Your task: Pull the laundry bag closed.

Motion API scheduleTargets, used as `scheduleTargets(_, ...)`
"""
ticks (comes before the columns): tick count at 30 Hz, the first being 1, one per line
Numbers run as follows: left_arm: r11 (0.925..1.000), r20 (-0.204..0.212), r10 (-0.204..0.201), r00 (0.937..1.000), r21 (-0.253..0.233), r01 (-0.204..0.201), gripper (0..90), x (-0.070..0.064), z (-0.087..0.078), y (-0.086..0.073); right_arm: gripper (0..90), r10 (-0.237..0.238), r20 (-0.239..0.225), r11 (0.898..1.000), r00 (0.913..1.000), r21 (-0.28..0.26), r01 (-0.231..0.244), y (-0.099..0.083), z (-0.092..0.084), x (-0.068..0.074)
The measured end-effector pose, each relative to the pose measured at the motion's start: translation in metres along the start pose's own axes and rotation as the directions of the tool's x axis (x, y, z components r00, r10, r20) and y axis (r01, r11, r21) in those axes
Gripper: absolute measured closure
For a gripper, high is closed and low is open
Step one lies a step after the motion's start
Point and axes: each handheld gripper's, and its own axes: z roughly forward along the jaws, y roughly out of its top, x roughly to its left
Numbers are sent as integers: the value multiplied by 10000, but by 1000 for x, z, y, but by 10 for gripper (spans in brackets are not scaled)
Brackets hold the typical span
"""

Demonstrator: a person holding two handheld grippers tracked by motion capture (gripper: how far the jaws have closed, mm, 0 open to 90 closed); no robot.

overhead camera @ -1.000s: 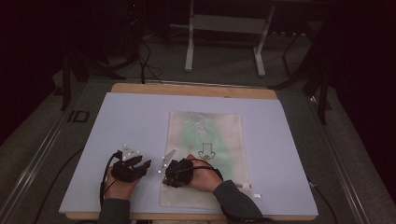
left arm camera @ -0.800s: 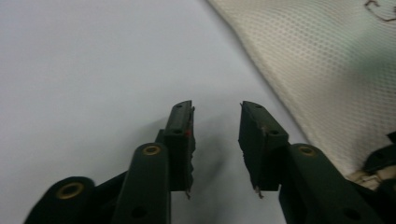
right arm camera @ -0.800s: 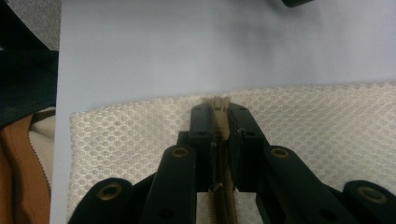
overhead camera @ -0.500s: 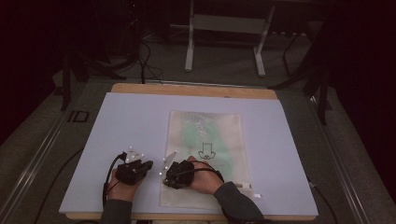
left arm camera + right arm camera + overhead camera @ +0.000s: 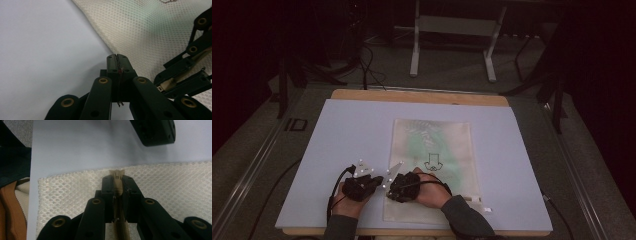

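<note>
Pinching the cream zipper tape (image 5: 116, 175) at the near-left corner of the flat cream mesh zip bag (image 5: 434, 150), the right gripper (image 5: 116, 181) could tear free if tugged sideways; the left gripper (image 5: 116, 58), jaws together on nothing beside the edge, offers no counter-hold, letting the bag slide across the pale blue mat (image 5: 342, 130).

Left gripper (image 5: 371, 171): jaws just snapped closed, nothing between them.
Right gripper (image 5: 393, 172): jaws clamped together, beside the left.

Both claws crowd the near edge of the mesh bag (image 5: 432, 150), left claw (image 5: 371, 176) just beside right claw (image 5: 395, 175). Left, right and far, the table (image 5: 352, 125) lies open.
</note>
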Motion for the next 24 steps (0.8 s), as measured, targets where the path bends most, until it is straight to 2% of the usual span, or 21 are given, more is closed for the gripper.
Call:
scheduleTargets(3, 10000, 88, 17, 10000, -17, -16, 889, -1, 1, 0, 815, 53, -1, 10000, 10000, 22, -53, 0, 0, 1)
scheduleTargets(7, 10000, 417, -45, 9991, -60, 48, 889, -4, 3, 2, 815, -19, 108, 10000, 9999, 79, 19, 1, 0, 2)
scheduleTargets(14, 9999, 591, 119, 9982, 82, -124, 887, -10, 8, 3, 815, -67, 128, 10000, 9999, 68, 66, 1, 0, 3)
scheduleTargets(20, 9990, 792, 273, 9965, 344, -301, 882, -14, 13, 3, 815, -193, 162, 9998, 9997, 5, 193, 0, 0, 3)
scheduleTargets(24, 9968, 769, 432, 9961, 644, -482, 882, -16, 15, 3, 815, -54, 129, 10000, 9999, 63, 53, 0, 0, 3)
